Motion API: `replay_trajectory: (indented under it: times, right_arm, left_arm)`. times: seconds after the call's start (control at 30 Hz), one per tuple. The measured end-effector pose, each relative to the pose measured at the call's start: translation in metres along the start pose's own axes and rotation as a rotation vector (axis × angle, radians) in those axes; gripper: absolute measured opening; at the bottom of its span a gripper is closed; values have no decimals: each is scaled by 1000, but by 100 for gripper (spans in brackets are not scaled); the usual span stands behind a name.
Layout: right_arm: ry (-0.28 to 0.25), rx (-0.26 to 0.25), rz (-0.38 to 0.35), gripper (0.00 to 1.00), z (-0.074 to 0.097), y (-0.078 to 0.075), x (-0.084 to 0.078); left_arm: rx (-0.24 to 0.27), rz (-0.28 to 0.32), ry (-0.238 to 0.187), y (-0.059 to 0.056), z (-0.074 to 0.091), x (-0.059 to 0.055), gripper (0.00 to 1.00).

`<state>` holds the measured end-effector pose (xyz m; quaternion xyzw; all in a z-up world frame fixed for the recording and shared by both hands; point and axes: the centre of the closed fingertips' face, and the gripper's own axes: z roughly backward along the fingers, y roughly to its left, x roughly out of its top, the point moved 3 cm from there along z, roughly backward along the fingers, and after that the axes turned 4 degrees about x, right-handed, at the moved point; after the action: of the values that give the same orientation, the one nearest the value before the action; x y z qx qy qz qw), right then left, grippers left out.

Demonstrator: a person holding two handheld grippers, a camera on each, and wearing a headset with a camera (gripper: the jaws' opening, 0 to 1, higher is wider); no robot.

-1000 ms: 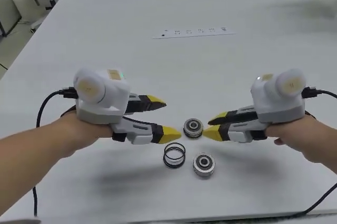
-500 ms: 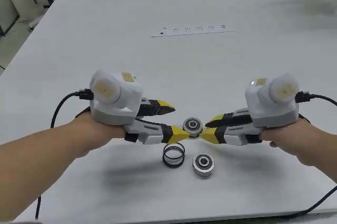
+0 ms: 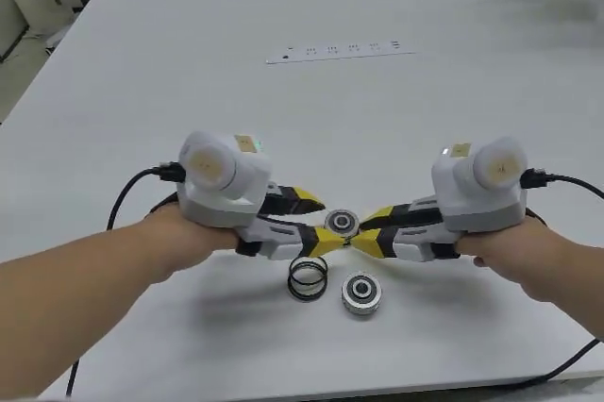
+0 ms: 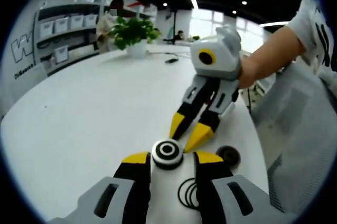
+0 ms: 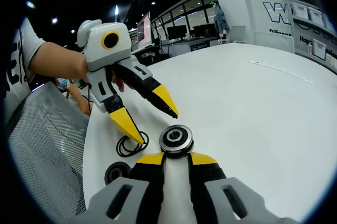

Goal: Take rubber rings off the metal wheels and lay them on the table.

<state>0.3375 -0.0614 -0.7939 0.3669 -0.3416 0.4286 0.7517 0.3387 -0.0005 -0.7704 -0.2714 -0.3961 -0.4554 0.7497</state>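
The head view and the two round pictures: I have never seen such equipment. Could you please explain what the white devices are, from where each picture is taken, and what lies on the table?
A person holds a tool in each hand: the left gripper and the right gripper. Each has two yellow-tipped jaws. The head view comes from a camera on the person's head, looking down at the table. Each round picture comes from a camera on one gripper, looking along its own jaws.

Both grippers are open. Their tips point from opposite sides at one metal wheel, which seems to rest on the table. I cannot tell whether they touch it. Nearer the person lie a second wheel and some loose black rubber rings. Farther away lies a white socket strip.
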Motion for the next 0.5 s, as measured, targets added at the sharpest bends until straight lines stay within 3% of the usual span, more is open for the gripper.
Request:
replay_trajectory:
  times: [0.5]
  right_arm:
    - [-10,-9,-1,11,0,-1,1]
  left_arm:
    - [21,-12,22,1,-14,-1,17]
